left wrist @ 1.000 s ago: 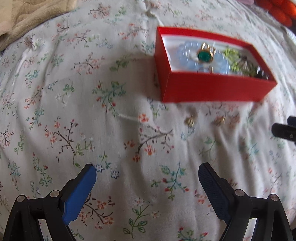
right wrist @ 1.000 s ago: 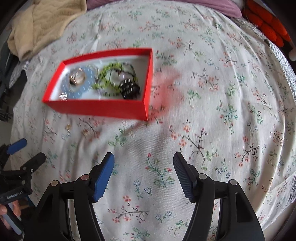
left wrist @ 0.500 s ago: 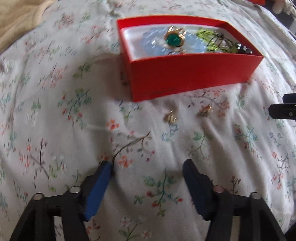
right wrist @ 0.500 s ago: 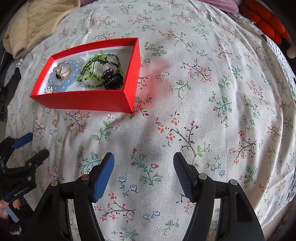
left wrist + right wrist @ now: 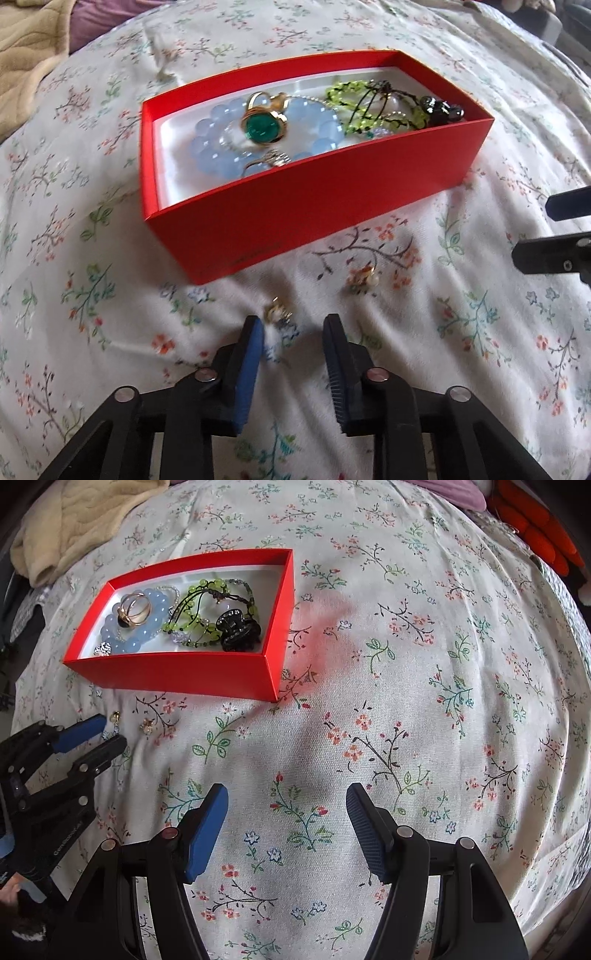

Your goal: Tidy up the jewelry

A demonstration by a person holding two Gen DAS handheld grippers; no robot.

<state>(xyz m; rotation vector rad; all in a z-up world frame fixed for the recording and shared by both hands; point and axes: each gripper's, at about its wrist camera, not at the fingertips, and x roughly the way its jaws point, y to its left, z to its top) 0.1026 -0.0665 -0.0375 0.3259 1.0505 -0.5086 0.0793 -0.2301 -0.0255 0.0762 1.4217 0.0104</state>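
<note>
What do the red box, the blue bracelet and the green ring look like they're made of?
Red box: likely matte cardboard, with thin flat walls and crisp folded corners. Blue bracelet: translucent round beads, glass or stone, can't tell which. Green ring: shiny gold-toned metal band holding a glossy green stone, possibly glass.

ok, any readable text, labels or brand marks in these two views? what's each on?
"GenRobot.AI", partly legible, white lettering running along the black frame of the left hand-held gripper, seen at the lower left of the right wrist view.
Faint embossed mark low on the near wall of the red cardboard jewelry box in the left wrist view: too blurred to read.
Nothing else carries text.
</note>
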